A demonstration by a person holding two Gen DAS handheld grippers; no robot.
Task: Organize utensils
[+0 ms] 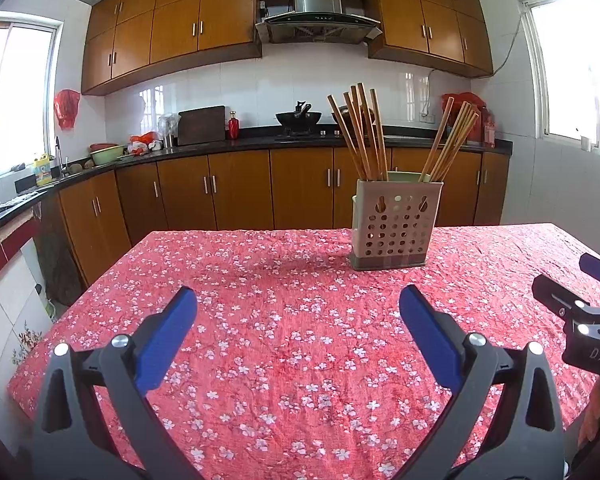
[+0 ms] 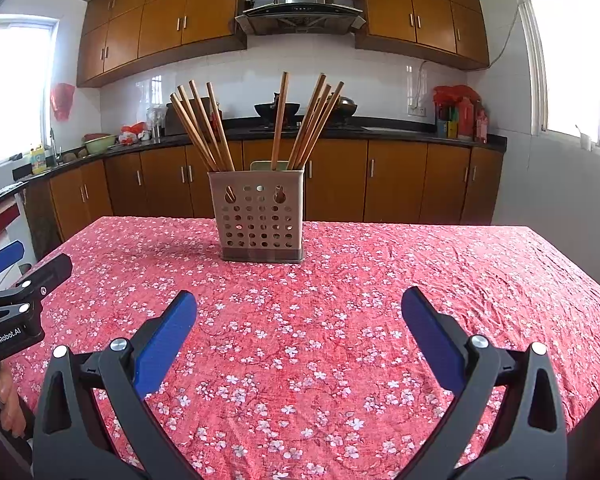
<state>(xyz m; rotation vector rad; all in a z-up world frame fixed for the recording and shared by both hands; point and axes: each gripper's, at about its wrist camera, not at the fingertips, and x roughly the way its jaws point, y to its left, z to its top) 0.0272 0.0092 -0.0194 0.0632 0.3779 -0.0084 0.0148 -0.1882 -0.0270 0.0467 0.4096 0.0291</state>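
Observation:
A beige perforated utensil holder (image 1: pixel 394 227) (image 2: pixel 261 216) stands upright toward the far side of the table. Several wooden chopsticks (image 1: pixel 364 136) (image 2: pixel 204 128) lean in two bundles inside it, one bundle to the left and one (image 1: pixel 452 140) (image 2: pixel 312 120) to the right. My left gripper (image 1: pixel 298 300) hovers open over the tablecloth, short of the holder, with nothing between its blue pads. My right gripper (image 2: pixel 300 300) is also open and holds nothing, facing the holder from the near side. Each gripper shows at the edge of the other's view, the right one (image 1: pixel 580 304) and the left one (image 2: pixel 16 288).
The table wears a red floral cloth (image 1: pixel 284 340) (image 2: pixel 340 320); its left edge (image 1: pixel 72 312) drops to the floor. Behind it runs a dark kitchen counter (image 1: pixel 260 142) with a wok (image 1: pixel 299 117), a cutting board (image 1: pixel 201 125), bowls and bottles. A hand (image 2: pixel 8 400) shows low on the left.

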